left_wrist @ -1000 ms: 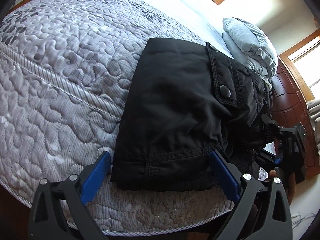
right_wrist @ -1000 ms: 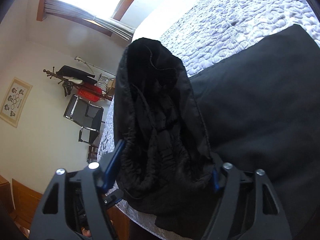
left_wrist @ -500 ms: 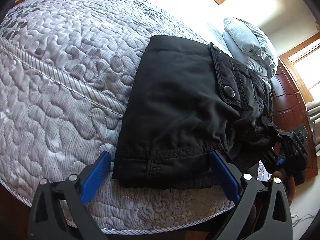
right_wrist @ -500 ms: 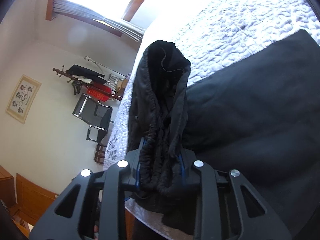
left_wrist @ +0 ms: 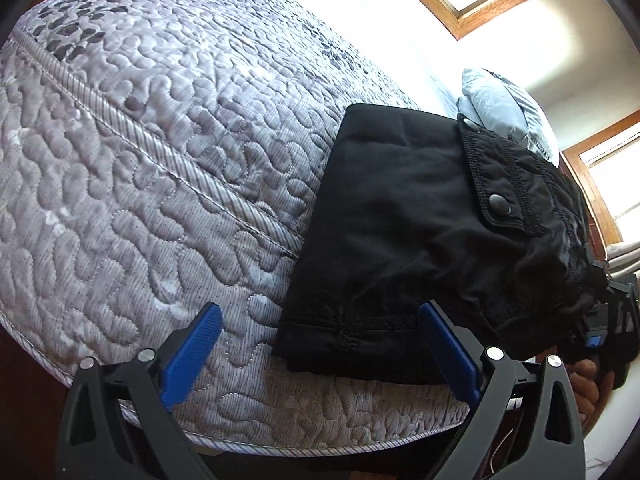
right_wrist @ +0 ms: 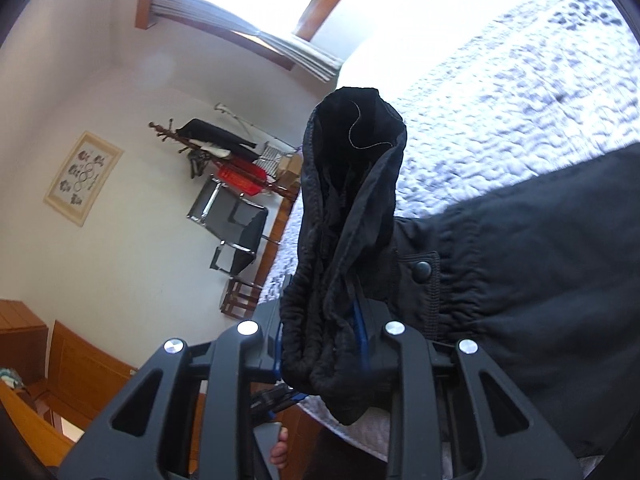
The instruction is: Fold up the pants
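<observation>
The black pants [left_wrist: 404, 216] lie partly folded on the quilted bed, near its front edge, with a snap pocket flap [left_wrist: 496, 196] on top. My left gripper [left_wrist: 320, 344] is open and empty, its blue pads either side of the pants' near hem, just in front of it. My right gripper [right_wrist: 320, 340] is shut on the bunched waistband end of the pants [right_wrist: 344, 216] and lifts it off the bed. It also shows at the right edge of the left wrist view [left_wrist: 600, 332].
The grey quilted bed [left_wrist: 160, 160] fills the left wrist view, with a grey pillow [left_wrist: 504, 108] at the far end. A coat rack [right_wrist: 212, 148], a black chair [right_wrist: 236, 224] and wooden furniture [right_wrist: 72, 364] stand beyond the bed's edge.
My right gripper has closed on the bunched end of the pants and raised it. My left gripper has shifted left and back a little, still open.
</observation>
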The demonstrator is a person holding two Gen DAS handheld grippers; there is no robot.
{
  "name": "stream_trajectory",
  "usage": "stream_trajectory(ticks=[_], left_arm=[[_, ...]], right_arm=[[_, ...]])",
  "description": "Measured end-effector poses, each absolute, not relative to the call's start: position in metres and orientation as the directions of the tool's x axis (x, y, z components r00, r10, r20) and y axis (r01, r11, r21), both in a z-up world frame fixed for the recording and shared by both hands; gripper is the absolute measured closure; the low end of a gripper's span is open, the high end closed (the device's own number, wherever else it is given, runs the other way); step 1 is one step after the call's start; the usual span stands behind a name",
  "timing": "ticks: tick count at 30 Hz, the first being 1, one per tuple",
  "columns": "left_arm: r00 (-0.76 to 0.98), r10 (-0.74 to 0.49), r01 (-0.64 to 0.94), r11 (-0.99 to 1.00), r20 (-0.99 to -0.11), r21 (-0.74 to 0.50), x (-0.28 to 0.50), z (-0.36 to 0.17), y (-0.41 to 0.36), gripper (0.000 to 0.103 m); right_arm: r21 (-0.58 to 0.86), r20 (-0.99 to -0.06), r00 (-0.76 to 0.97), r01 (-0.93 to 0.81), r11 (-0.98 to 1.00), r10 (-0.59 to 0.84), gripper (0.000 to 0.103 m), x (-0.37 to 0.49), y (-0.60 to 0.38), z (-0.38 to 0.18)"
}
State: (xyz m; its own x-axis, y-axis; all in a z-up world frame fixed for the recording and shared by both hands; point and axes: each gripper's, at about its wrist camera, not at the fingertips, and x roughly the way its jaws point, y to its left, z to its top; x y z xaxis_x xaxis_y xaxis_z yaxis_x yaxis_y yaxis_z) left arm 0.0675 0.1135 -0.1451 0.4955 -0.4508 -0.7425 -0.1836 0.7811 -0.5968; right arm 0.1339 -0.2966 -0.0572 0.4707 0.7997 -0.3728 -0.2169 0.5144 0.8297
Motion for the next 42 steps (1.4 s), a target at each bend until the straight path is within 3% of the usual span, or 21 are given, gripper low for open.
stream_trajectory(ticks=[17, 27, 42], left_arm=[[0.493, -0.496, -0.093, 0.786, -0.715, -0.611, 0.071, -0.123, 0.078, 0.004], [0.475, -0.485, -0.004, 0.833, -0.734, -0.553, 0.073, -0.116, 0.044, 0.004], [0.455, -0.472, 0.047, 0.859, -0.755, -0.509, 0.073, -0.107, 0.018, 0.004]], right_arm=[[0.827, -0.315, 0.546, -0.243, 0.506, 0.776, 0.078, 0.113, -0.355, -0.009], [0.808, -0.391, 0.590, -0.148, 0.571, 0.707, 0.078, 0.098, -0.417, -0.031], [0.825, -0.486, 0.562, 0.042, 0.564, 0.669, 0.077, 0.090, -0.459, -0.114]])
